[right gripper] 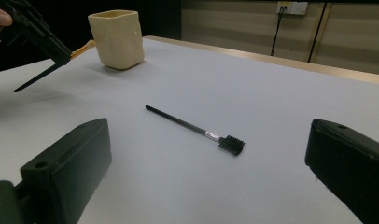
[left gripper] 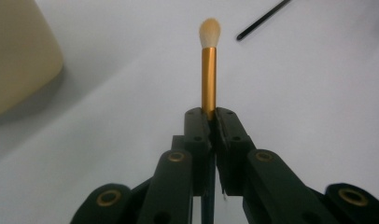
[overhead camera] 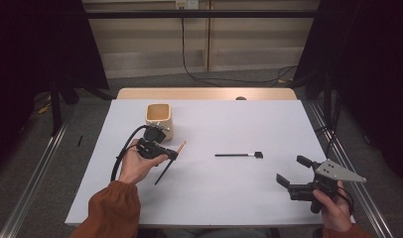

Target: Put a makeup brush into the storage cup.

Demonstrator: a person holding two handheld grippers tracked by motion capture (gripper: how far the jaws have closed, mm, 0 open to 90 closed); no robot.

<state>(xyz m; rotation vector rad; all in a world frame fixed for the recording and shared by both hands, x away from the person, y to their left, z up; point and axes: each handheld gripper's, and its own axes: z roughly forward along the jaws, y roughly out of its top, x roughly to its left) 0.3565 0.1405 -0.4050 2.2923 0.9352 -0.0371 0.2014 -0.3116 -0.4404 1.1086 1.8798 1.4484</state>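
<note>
Jaws of the left gripper [left gripper: 211, 116] clamped tight on a makeup brush [left gripper: 208, 74], gripping it at the lower end of the gold ferrule; pale bristle tip points away from the jaws, dark handle trails back under them. In the high view the left gripper [overhead camera: 173, 154] holds the brush [overhead camera: 170, 162] tilted above the white table [overhead camera: 229, 198], gold end toward the beige cup [overhead camera: 159, 119], black handle slanting down toward the person. Brush tip is near the cup, not inside it. Left hand [overhead camera: 137, 166] wraps the gripper body, orange sleeve below. Right gripper [overhead camera: 293, 171] sits at the table's right edge, jaws wide apart, nothing between them. Small black comb brush [overhead camera: 239, 155] lies flat mid-table, well apart from both grippers; same one [right gripper: 197, 130] lies ahead of the right jaws.
</note>
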